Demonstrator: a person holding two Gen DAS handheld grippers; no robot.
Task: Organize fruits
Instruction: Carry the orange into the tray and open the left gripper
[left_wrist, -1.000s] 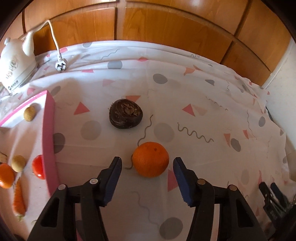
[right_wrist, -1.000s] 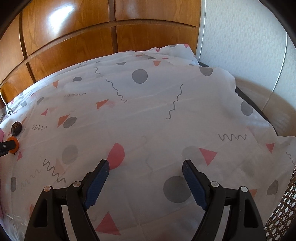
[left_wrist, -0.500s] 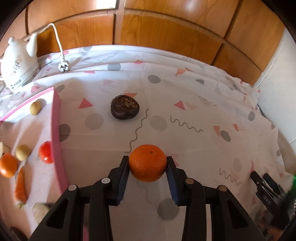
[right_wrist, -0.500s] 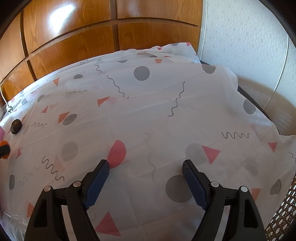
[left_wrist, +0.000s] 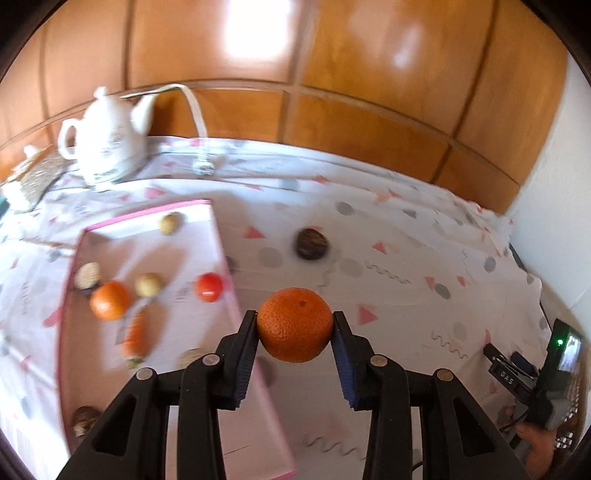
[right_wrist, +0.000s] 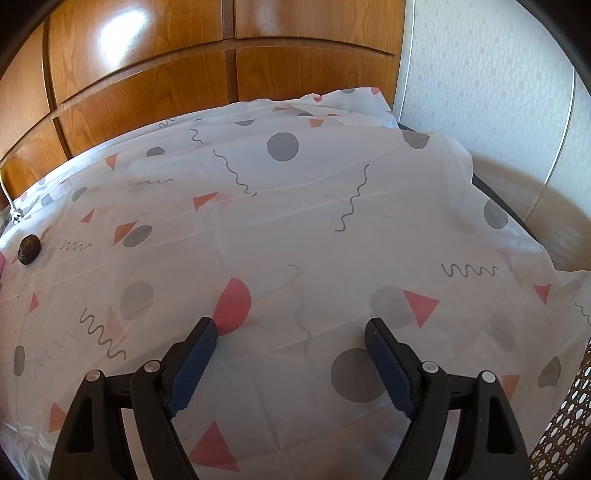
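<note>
Wood panelling is backing a worktop (right_wrist: 332, 236) under patterned cloth. An orange (left_wrist: 294, 324), round, bright and pebbly, is hanging above it, just right of a pink tray (left_wrist: 225, 258) holding other produce. Farther off, a dark fruit (left_wrist: 311, 244) is lying. The left hand-held gripper (left_wrist: 295, 330) is clenching the orange; the right hand-held gripper (right_wrist: 290, 338) is gaping, released.

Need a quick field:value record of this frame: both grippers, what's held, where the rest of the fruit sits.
left gripper: shut on orange, lifted off the cloth
right gripper: open, empty, above tablecloth
pink tray: holds a second orange, tomato, carrot, small tan fruits
dark round fruit: on the cloth, outside tray
background: white kettle
</note>
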